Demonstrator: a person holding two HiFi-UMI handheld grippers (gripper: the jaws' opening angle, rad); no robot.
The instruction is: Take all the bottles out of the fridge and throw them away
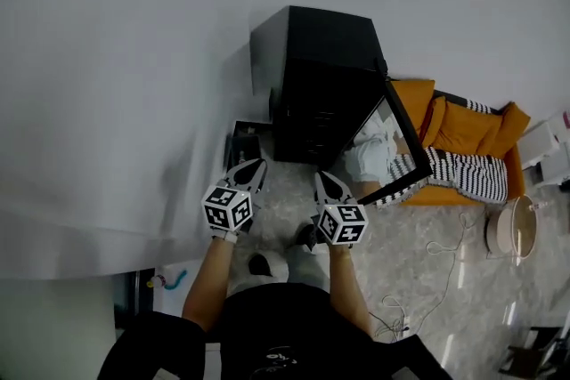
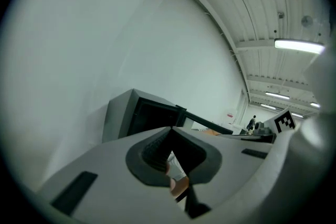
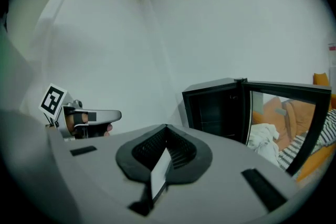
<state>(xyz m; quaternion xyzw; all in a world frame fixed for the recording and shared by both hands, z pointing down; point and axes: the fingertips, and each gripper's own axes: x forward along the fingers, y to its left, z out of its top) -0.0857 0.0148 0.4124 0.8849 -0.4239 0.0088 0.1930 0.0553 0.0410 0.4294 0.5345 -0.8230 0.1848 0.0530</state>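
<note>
The black fridge (image 1: pixel 325 76) stands on the floor (image 1: pixel 427 227) with its back to the white wall (image 1: pixel 134 58). Its glass door (image 1: pixel 396 147) is swung wide toward the orange sofa (image 1: pixel 463 133), I'd say so that the shelves can be reached from the front. The inside is very dark. I can make out shelf lines in the right gripper view but no bottle anywhere, so I cannot tell whether any are in there. The person stands a little back from the fridge and holds both tools up at about chest height, pointing roughly level at the open cabinet. The left tongs (image 1: pixel 252 165) have their tips pressed together on nothing, and the right tongs (image 1: pixel 322 178) are likewise pressed together and carry nothing. To my eye this is a ready stance before a reach, and the jaws would have to spread before they could take a bottle. A round pale tub (image 1: pixel 512 227) sits on the floor well off to the right beyond the sofa and may be where the rubbish goes, though I can't be sure. As for writing, I see no brand on the fridge. The only marks are the black-and-white squares on each marker cube (image 1: pixel 227 209), and a small red sign (image 2: pixel 230 114) far off is too small to read.
</note>
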